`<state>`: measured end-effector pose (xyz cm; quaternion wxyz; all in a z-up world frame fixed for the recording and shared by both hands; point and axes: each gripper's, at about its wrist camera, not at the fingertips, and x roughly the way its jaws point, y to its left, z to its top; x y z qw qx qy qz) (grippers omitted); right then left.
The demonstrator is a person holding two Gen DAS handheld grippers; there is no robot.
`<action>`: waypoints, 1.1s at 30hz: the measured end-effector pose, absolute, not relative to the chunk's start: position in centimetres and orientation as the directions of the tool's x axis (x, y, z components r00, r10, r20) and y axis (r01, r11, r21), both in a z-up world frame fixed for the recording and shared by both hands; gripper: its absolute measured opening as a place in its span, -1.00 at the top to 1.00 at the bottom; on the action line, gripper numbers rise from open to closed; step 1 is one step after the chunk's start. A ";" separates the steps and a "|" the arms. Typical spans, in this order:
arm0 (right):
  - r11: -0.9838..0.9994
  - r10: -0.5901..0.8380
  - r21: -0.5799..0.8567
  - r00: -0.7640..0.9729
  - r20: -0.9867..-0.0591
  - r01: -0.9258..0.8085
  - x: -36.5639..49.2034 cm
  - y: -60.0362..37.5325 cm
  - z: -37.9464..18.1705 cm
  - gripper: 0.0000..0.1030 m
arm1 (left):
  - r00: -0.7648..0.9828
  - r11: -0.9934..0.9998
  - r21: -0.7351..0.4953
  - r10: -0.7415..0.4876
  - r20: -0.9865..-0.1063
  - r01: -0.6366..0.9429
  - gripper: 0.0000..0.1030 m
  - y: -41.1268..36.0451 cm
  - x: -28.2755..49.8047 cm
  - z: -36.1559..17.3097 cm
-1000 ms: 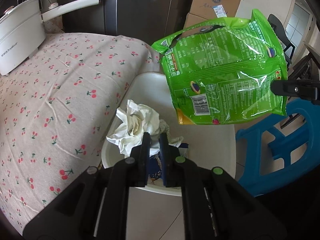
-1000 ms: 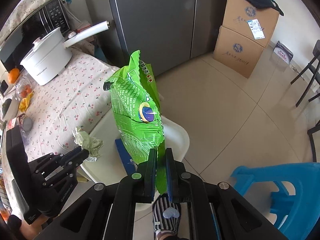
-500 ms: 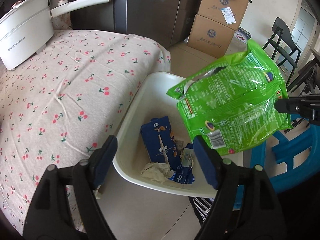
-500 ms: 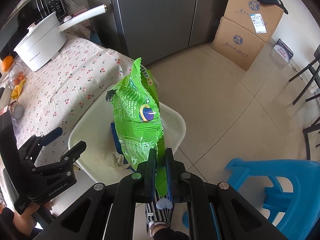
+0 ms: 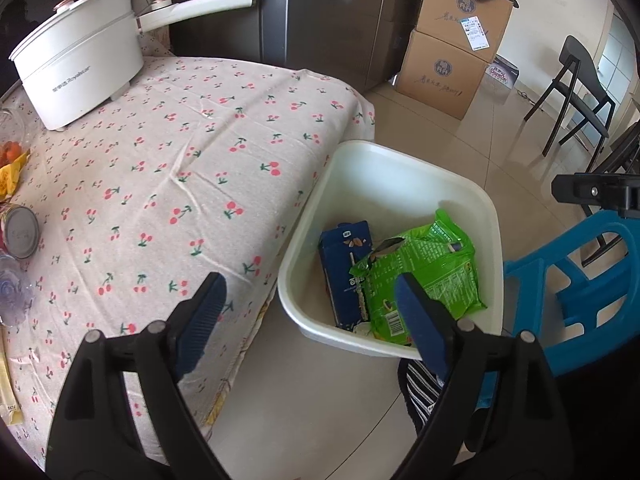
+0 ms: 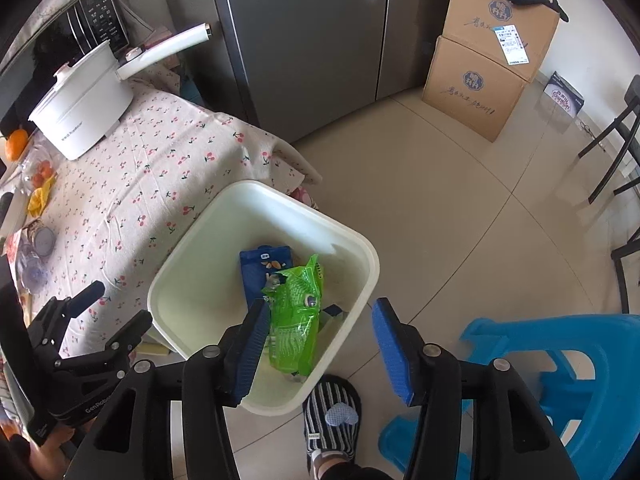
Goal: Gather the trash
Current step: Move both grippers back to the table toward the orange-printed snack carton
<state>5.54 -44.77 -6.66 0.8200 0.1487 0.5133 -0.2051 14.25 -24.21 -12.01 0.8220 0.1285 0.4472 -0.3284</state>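
Green and crinkled, the snack bag [image 5: 424, 276] lies inside the white bin [image 5: 384, 156], resting partly on a blue carton [image 5: 344, 264] that leans along the bin's left inner side. A scrap of pale paper [image 5: 362, 329] shows at the near edge under the bag. The bin stands on the tiled floor [image 6: 460, 200], just beside the right corner of the table, whose cherry-print cloth [image 5: 168, 168] hangs close to the bin's left wall.

Both tongs are released. The left gripper [image 5: 312, 320] has its blue pads spread wide, one over the cloth's near edge and the other over the bin's near rim, with nothing between them. The right gripper [image 6: 320, 344] hangs above the bin's near right corner, jaws wide apart, and grasps nothing; the bag sits below its left pad [image 6: 252, 344] in that view, apart from it.

On the far left of the table stands a white pot [image 5: 80, 76] with a long handle. A grey-lidded can [image 5: 18, 232] and some oranges [image 6: 16, 144] sit at the table's left side. Two stacked cardboard boxes [image 6: 484, 68] stand by the far wall next to a grey fridge [image 6: 304, 40]. A blue plastic chair [image 6: 560, 380] is near right of the bin, and a striped slipper [image 6: 332, 416] is on the floor just in front of the bin.
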 end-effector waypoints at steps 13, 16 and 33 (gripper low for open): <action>0.903 -0.129 0.101 0.488 -0.863 0.419 8.3 -41.5 -5.1 -0.47 | 0.500 0.854 -0.037 -0.339 -0.797 0.519 -0.92 -14.7 14.7 -8.5; 0.915 -0.105 0.114 0.501 -0.859 0.387 9.5 -39.6 -5.3 -0.52 | 0.528 0.881 -0.032 -0.312 -0.790 0.472 -0.94 -12.0 14.9 -7.9; 0.981 0.018 0.115 0.518 -0.855 0.157 16.3 -27.6 -5.3 -0.64 | 0.598 0.971 0.040 -0.111 -0.794 0.234 -0.99 3.1 17.9 -7.6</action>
